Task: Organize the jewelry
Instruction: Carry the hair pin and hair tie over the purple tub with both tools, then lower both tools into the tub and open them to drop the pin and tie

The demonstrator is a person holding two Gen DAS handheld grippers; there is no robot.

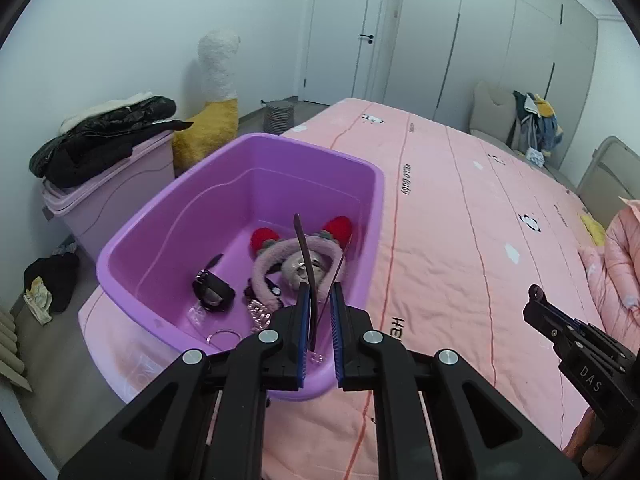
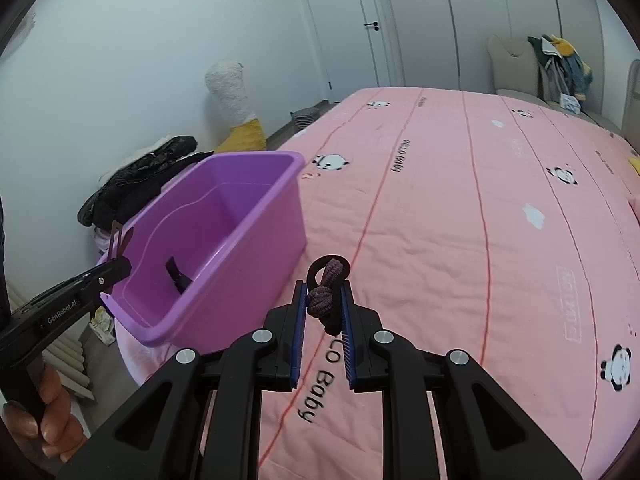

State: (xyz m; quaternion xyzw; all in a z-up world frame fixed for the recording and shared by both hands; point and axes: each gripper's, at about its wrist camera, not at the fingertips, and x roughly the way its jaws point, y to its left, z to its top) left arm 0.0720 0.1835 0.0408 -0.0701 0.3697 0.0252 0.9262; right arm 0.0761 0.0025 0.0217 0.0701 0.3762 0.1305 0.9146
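Fingers (image 2: 344, 304) low in the right view pinch a soft, light hair tie (image 2: 326, 292), while the left gripper (image 1: 320, 312) nips what seems a thin stiff clip (image 1: 306, 264).

1. Left gripper (image 1: 319, 312): pitched downward, jaws nearly closed, blue pads clamping a thin item.
2. Right gripper (image 2: 324, 308): pitched downward, jaws nearly closed (pads pinch a soft item).
3. Left hand (image 2: 44, 420): fingers wrapped around the left gripper's handle.

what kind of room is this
Most likely a home bedroom: a bed with a pink panda-print quilt, tall white wardrobe doors along the far wall, and clothes piled on a chair.
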